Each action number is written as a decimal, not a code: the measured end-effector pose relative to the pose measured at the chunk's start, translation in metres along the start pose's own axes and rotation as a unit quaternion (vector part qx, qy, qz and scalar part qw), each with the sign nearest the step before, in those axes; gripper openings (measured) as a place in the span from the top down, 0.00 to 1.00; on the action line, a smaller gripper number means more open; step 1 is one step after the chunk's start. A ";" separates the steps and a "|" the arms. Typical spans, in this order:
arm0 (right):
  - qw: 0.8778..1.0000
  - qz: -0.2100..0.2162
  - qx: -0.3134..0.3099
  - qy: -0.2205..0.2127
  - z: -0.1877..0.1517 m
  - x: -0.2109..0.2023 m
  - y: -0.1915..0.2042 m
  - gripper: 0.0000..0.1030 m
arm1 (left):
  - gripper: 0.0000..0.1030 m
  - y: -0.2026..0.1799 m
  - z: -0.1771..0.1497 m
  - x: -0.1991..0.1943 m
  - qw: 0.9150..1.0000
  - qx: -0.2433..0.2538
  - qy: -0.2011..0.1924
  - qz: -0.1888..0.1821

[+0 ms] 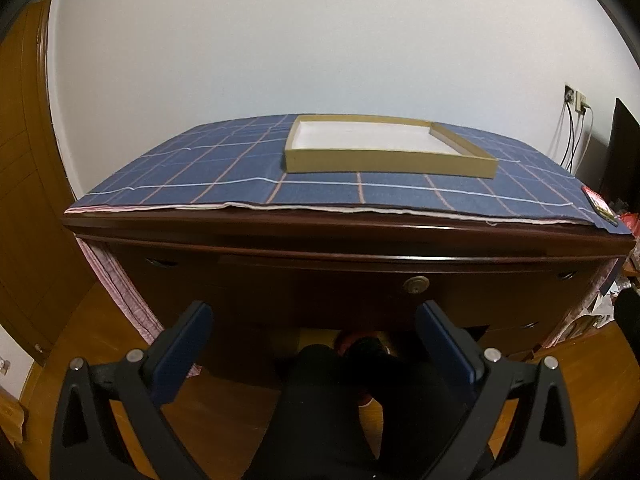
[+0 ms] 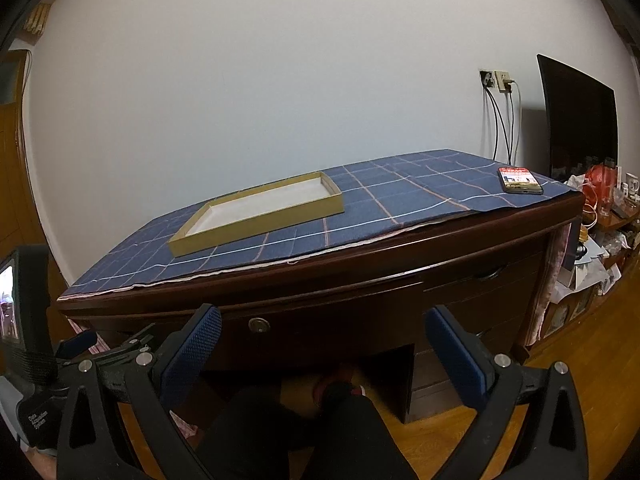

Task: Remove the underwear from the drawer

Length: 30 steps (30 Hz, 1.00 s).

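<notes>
Both grippers hang before the dark wooden desk (image 1: 320, 236), jaws spread wide and gripping nothing: the left gripper (image 1: 316, 320) and the right gripper (image 2: 324, 324). The centre drawer (image 2: 320, 320) with its round lock is closed (no underwear shows anywhere). A shallow cardboard tray (image 1: 384, 162) sits on the blue checked cloth (image 1: 200, 172).

Drawer (image 1: 360, 280) front shut, contents hidden, no underwear visible. Kneehole under desk (image 2: 360, 376) dark; reddish object there unclear, partly behind person's black-clad leg (image 1: 332, 400). Phone (image 1: 600, 209) cut by fisheye rim in left view. Clutter (image 2: 600, 224) right of desk too small to identify.
</notes>
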State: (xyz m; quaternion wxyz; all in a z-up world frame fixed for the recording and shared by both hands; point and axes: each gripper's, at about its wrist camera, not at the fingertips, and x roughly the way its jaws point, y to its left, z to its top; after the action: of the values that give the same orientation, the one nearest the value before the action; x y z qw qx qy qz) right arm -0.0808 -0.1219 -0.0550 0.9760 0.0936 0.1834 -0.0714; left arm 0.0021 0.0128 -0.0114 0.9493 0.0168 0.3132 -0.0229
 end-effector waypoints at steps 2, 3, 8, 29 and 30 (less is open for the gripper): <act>1.000 0.001 0.001 0.002 -0.001 0.000 0.000 0.00 | 0.00 0.001 0.000 0.000 1.000 0.001 0.000 0.000; 1.000 0.001 0.001 0.002 -0.001 0.001 0.000 0.00 | 0.00 0.001 0.000 0.000 1.000 0.002 -0.001 0.001; 1.000 0.001 0.001 0.004 -0.001 0.002 0.000 0.00 | 0.00 0.002 -0.001 0.000 1.000 0.002 -0.001 0.000; 1.000 0.001 0.006 0.007 -0.003 0.003 -0.002 0.00 | 0.00 0.006 -0.002 0.000 1.000 0.006 -0.001 0.001; 1.000 0.000 0.007 0.008 -0.003 0.003 -0.002 0.00 | 0.00 0.006 -0.002 0.001 1.000 0.006 -0.002 0.001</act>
State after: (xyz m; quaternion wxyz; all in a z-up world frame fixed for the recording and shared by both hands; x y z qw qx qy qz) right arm -0.0798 -0.1237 -0.0592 0.9739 0.1007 0.1903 -0.0718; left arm 0.0019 0.0188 -0.0129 0.9496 0.0229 0.3116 -0.0238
